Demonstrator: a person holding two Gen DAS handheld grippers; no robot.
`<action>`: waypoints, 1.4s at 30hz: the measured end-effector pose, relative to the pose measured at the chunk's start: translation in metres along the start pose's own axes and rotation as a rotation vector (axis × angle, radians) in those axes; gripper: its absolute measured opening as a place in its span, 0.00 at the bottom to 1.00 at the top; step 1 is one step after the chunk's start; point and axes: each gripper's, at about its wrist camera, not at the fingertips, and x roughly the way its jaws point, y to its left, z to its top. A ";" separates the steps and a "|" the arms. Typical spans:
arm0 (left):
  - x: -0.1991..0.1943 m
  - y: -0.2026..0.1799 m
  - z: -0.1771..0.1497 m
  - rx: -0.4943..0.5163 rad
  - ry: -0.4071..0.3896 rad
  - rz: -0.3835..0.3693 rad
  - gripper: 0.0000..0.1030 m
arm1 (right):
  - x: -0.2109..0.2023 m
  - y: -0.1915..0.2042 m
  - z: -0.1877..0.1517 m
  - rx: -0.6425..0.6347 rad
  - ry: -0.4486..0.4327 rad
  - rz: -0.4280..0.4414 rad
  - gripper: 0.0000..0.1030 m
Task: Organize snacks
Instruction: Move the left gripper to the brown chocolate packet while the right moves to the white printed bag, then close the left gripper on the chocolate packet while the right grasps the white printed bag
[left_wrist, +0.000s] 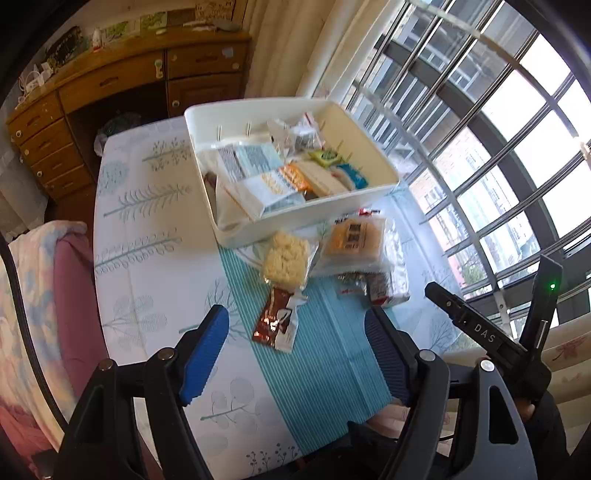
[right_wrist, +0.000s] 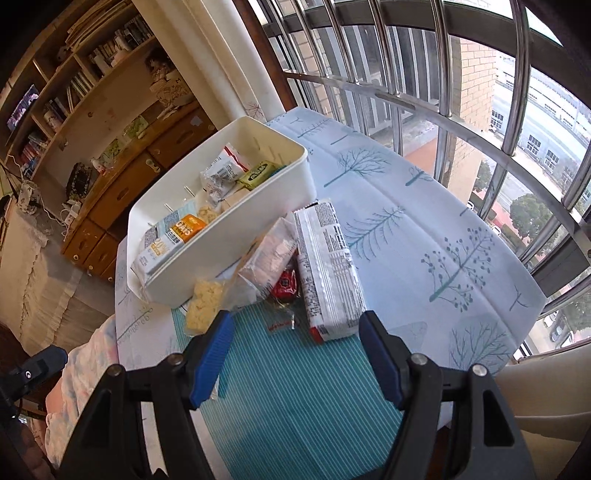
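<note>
Both the left gripper (left_wrist: 295, 354) and right gripper (right_wrist: 295, 354) gape empty above the striped mat (left_wrist: 325, 369); loose snack packets (left_wrist: 286, 260) lie ahead, the white bin (left_wrist: 240, 229) just beyond.

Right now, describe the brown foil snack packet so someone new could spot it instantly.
Find the white bin on the tree-print tablecloth. Nearer the camera, loose snacks lie on a teal striped mat. The brown foil packet lies nearest, alone, shiny coppery with a white end, below the clear bag of pale crackers.
</note>
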 end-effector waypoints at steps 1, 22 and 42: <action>0.005 -0.001 -0.001 -0.001 0.018 0.006 0.76 | 0.002 -0.002 -0.002 -0.002 0.012 -0.009 0.69; 0.125 0.008 -0.019 -0.042 0.321 0.165 0.77 | 0.054 -0.010 -0.016 -0.175 0.182 -0.119 0.69; 0.219 0.015 0.003 -0.134 0.457 0.197 0.76 | 0.121 0.000 0.025 -0.350 0.307 -0.092 0.69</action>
